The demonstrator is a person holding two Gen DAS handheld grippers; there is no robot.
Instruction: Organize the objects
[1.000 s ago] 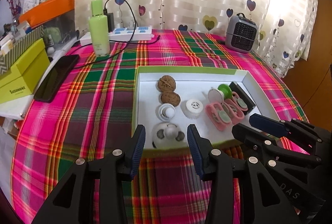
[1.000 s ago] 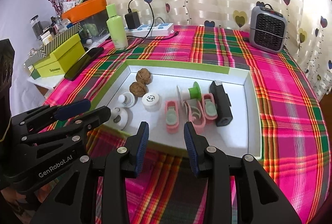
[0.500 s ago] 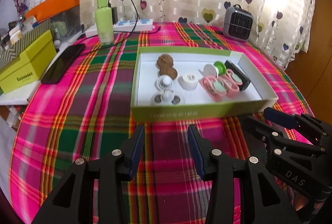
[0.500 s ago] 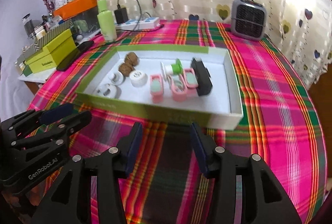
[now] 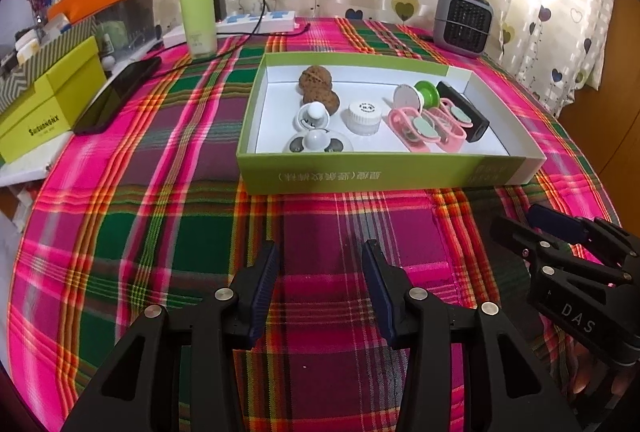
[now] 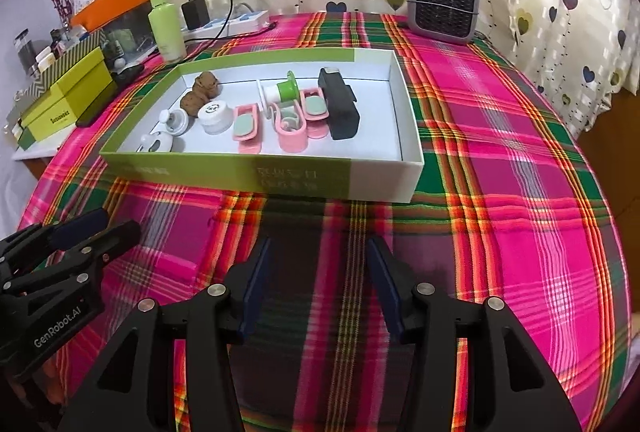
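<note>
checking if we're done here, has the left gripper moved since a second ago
Yes. The left gripper has pulled back from the green tray: its fingertips were at the tray's near wall, now bare plaid cloth separates them.

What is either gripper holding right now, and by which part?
Nothing is held. The left gripper and the right gripper are both open over the plaid tablecloth, short of the green box where the small objects lie.

The box's near wall hides from you the lower half of the round white piece; its print in your right view blurs unreadably.
</note>
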